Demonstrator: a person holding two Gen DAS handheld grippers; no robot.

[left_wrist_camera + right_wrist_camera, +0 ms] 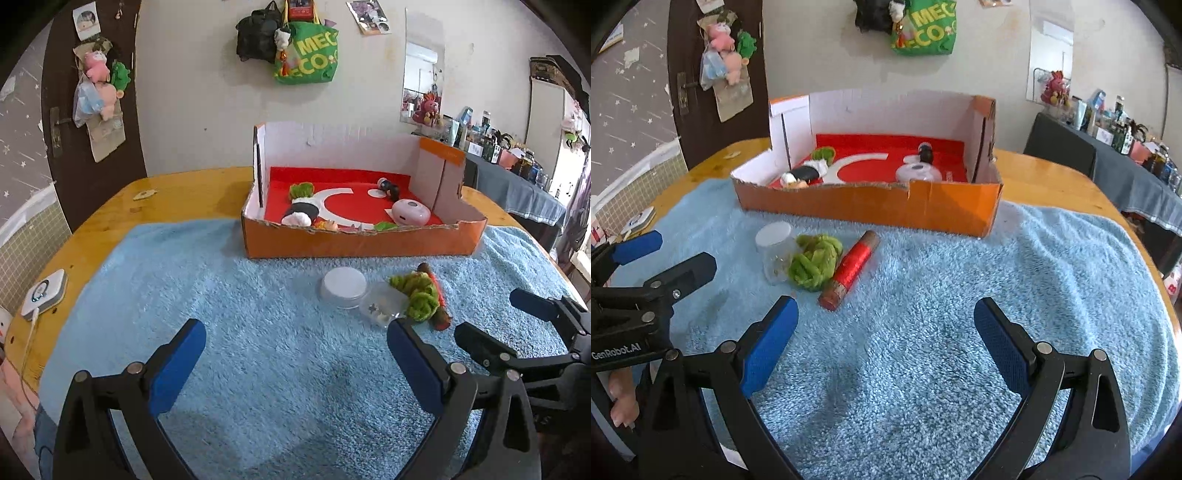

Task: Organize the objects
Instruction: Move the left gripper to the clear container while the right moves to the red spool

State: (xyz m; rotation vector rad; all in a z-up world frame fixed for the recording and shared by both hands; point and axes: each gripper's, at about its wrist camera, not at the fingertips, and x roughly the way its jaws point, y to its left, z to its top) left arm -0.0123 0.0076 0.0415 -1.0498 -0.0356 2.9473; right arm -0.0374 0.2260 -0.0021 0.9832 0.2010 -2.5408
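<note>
Both hand-held grippers, left (295, 354) and right (886, 332), are hovering wide and empty over the blue towel (960, 314) on the desk (110, 218). A jar (774, 254), green yarn (814, 264) and red spool (851, 269) are lying touching, near the orange box (868, 206). Best approaching the spool across its width. Only the right view is showing the spool whole.

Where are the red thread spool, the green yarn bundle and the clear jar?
red thread spool (854, 264), right wrist view, middle of the red winding
green yarn bundle (813, 263), right wrist view, centre of the bundle
clear jar (343, 286), left wrist view, its white lid
</note>
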